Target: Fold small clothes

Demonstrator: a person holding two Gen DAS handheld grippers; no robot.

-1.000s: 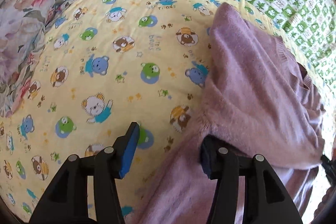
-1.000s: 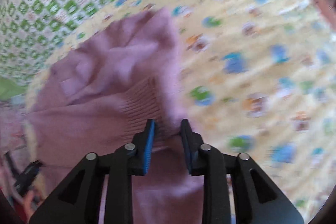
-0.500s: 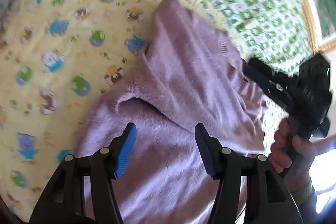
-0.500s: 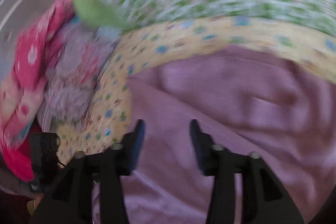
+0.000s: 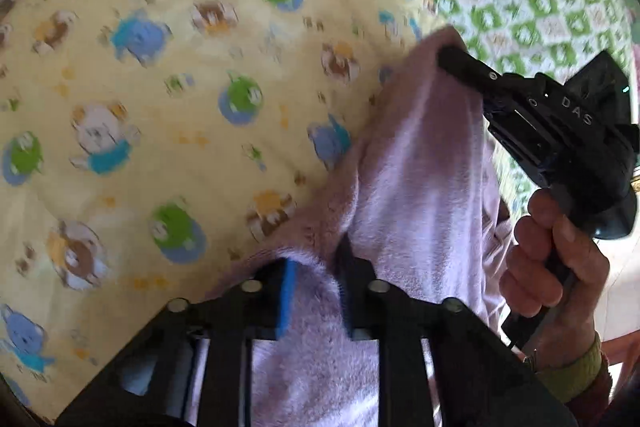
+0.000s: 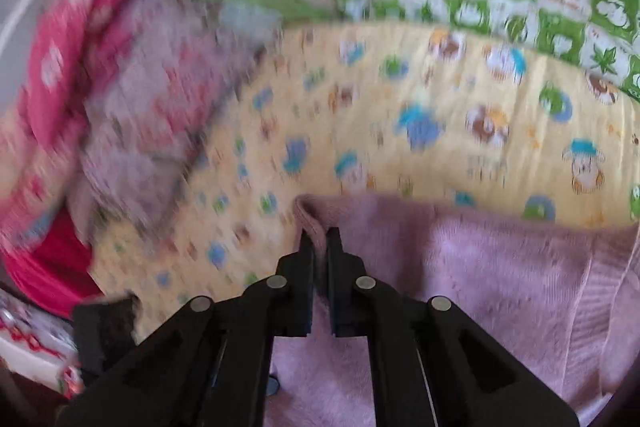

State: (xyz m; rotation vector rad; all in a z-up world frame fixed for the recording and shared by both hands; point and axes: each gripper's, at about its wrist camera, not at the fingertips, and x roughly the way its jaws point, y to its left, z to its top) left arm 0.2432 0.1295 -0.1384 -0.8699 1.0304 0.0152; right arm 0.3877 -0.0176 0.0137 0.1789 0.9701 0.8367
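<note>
Both grippers pinch the sweater point(image 5: 416, 163): left gripper point(image 5: 316, 291) on a fuzzy fold, right gripper point(image 6: 319, 247) on a corner at 12 o'clock. Soft, light, limp; probably best held by edges. Sheet point(image 5: 168, 75) beyond.

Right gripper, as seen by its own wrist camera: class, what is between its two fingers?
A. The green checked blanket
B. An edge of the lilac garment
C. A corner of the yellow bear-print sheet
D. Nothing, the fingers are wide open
B: the right gripper has its fingers nearly together, pinching a folded edge of the lilac garment above the yellow bear-print sheet.
</note>
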